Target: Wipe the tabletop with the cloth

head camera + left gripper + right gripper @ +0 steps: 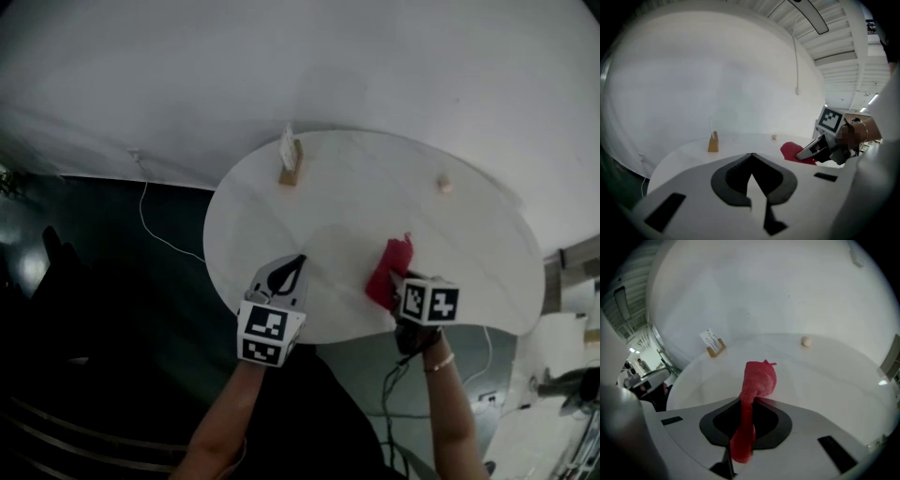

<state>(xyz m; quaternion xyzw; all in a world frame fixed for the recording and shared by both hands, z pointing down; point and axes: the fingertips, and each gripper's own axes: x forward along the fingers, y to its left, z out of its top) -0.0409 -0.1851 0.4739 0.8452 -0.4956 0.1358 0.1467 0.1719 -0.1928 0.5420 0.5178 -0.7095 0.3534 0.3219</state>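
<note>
A red cloth (389,267) lies bunched on the round white tabletop (356,216) near its front edge. My right gripper (401,283) is shut on the cloth's near end. In the right gripper view the cloth (758,378) runs back between the jaws of the right gripper (751,401), and its bunched end rests on the table. My left gripper (296,264) hovers over the table's front left edge, shut with nothing in it. In the left gripper view the left gripper (751,157) points across the table, with the red cloth (791,151) and the right gripper (816,145) off to its right.
A small wooden card holder (291,165) with a white card stands at the far left of the table. A small pale ball (444,185) lies at the far right. A white cable (155,225) runs over the dark floor to the left of the table.
</note>
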